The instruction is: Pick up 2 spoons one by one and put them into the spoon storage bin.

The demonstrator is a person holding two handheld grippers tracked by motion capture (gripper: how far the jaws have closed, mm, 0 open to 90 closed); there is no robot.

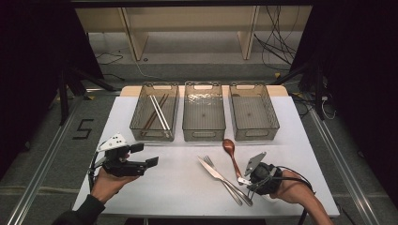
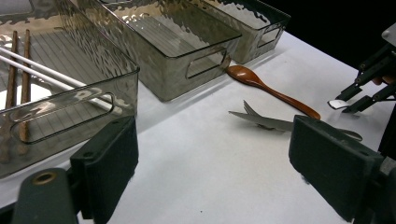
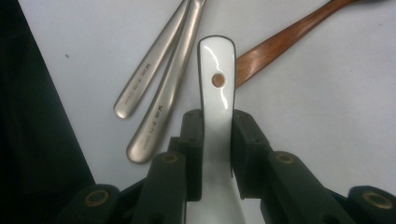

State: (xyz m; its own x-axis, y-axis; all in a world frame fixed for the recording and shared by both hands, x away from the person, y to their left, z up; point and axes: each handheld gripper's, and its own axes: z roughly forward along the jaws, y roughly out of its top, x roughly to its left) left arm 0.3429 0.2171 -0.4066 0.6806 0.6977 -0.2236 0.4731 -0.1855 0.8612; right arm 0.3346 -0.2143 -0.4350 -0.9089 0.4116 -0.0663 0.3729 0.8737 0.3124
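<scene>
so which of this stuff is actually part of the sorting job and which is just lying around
In the job:
- white spoon, clamped in the right tool
- wooden spoon, knife and fork on the table
- three bins: left bin with chopsticks, middle bin, right bin

Lying about:
- cables on the floor
- wooden frame behind the table
- left tool, open and idle

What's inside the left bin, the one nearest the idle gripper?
The left bin holds chopsticks: a white pair and a brown pair, lying lengthwise. Its tinted, rippled walls blur their near ends.
</scene>
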